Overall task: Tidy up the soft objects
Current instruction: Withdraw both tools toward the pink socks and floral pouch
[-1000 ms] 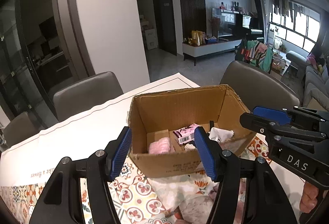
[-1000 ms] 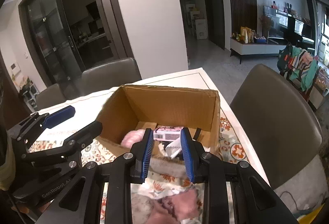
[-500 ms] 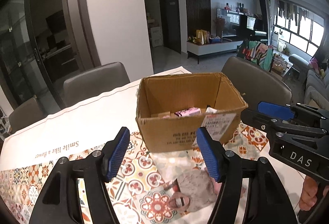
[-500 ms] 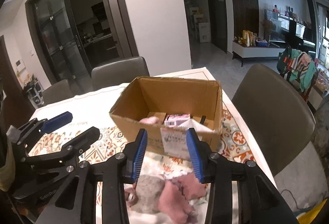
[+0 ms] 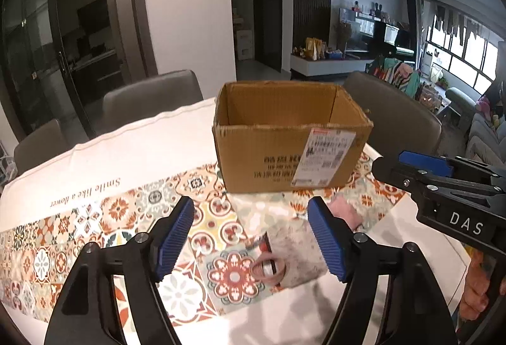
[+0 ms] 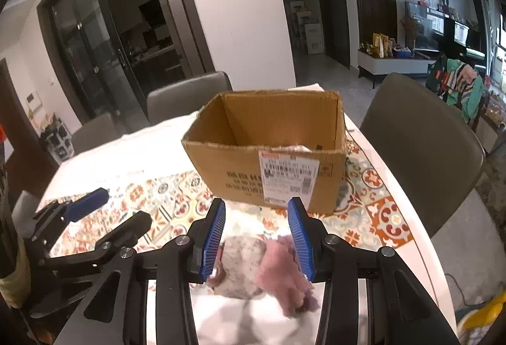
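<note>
Nearest: right hand-held gripper [image 6: 256,235], fingers wide apart, empty, hovering over grey fuzzy item [image 6: 242,262] and pink fuzzy item [image 6: 284,266] lying side by side, touching, on table [image 6: 395,218]; likely lining up next pick. Left hand-held gripper [image 5: 249,237] also spread wide, holding nothing, above patterned cloth [image 5: 126,218]. Beyond: open cardboard box [image 6: 268,155], upright, probably collecting soft things; pale item peeks inside.

I read "DAS" in white letters on the black body of the right gripper [image 5: 420,166]. The tablecloth [image 5: 95,161] carries "Smile like a flower", upside down to me. The cardboard box [image 5: 284,152] bears dark printed characters and a white shipping label [image 5: 325,156]; both are too small to read.
</note>
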